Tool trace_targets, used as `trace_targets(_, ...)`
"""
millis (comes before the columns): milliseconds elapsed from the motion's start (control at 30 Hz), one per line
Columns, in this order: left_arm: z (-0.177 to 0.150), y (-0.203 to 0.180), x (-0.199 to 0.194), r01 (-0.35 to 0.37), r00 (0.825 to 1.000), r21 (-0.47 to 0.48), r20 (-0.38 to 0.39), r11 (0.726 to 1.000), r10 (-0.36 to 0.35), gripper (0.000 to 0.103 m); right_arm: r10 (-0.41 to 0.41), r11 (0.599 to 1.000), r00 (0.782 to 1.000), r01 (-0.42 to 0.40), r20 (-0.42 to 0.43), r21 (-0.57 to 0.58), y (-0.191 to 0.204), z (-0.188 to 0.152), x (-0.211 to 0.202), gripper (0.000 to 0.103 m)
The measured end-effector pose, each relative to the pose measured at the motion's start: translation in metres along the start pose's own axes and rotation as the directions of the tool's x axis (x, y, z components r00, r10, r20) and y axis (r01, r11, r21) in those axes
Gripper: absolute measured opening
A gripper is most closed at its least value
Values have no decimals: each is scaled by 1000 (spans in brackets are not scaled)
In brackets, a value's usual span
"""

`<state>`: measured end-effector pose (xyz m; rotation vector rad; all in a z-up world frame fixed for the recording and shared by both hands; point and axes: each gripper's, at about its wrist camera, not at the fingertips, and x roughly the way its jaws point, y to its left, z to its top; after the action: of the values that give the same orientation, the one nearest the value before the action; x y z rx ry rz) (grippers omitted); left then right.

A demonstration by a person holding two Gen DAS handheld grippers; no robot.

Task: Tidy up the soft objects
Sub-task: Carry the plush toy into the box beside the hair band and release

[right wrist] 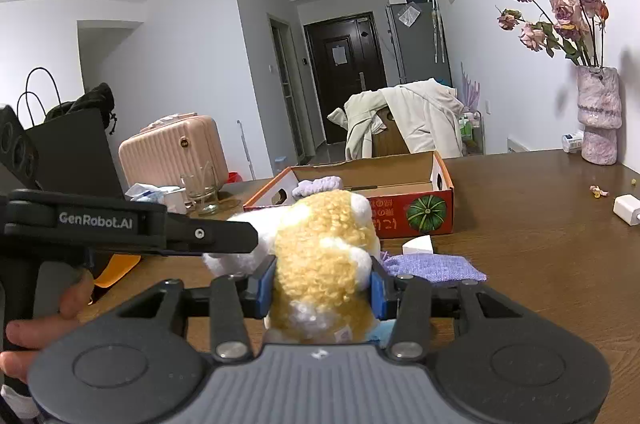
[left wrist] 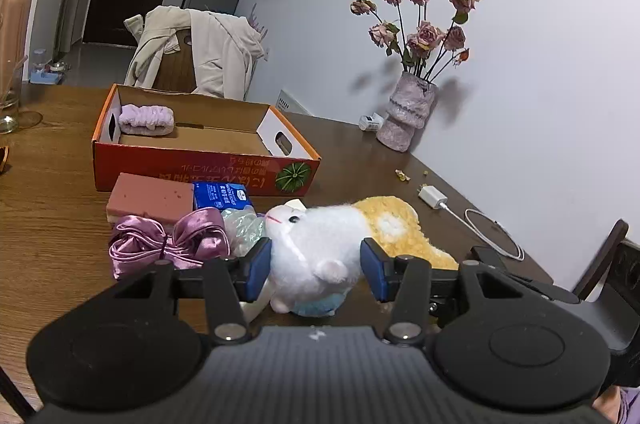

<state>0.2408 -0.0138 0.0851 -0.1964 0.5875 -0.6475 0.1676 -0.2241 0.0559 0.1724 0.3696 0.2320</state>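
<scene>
gripping the plush toy (left wrist: 320, 244) from both ends, that is where i stand. my left gripper (left wrist: 316, 266) has its blue pads against the white head end, one pad on each side, pinching the soft fur. my right gripper (right wrist: 322, 290) has its pads pressed into the curly yellow back of the same plush toy (right wrist: 324, 256), so both tongs are closed on it. in the right wrist view the left gripper's black body reaches in from the left and meets the toy's white part.

the toy sits low over the wooden table (left wrist: 52, 216), just in front of the orange cardboard box (left wrist: 208, 163); whether it touches the tabletop i cannot tell. inside the box, at its far left end, lies a lilac scrunchie (left wrist: 147, 119).

beside the toy, on the left in the left wrist view, i see a purple satin bow (left wrist: 168, 240), a pink sponge block (left wrist: 150, 197) behind it, a blue packet (left wrist: 222, 195) and a crinkled clear plastic bag (left wrist: 242, 228), all bunched close in front of the box wall. in the right wrist view a lilac knitted cloth (right wrist: 434, 268) lies just right of the toy, with a small white wedge (right wrist: 418, 244) behind it.

near the wall stands a pink vase (left wrist: 408, 115) of dried roses, and a white charger (left wrist: 432, 197) with its cable lies on the table well apart from the toy.
</scene>
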Motion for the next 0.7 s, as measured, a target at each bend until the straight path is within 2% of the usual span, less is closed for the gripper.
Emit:
trace_targets(167,10,12,15,12,1000,-12,-10,1000,-13,49,4,1000,1000,-4,-13,21,-7,5,15,45)
trace_targets(333,55,27,59,11,1000,28,-18,1000,-11,49,10,1000,1000,-10,-7,4,-29,40,61,44)
trace_targets(467,109,55,126,13,998,19,-59,1000,-12,49,3,1000,999,-3,-39,5,-62,85,134,44)
trace_targets(600,159,96,211,-22,993,-37,-120,999,17,49,-7,999,992,13,-127,42,-98,125,223,44)
trace_targets(700,182,131,270,-49,982,-100,-187,994,30,49,-17,997,980,33,-198,76,-122,144,289,44)
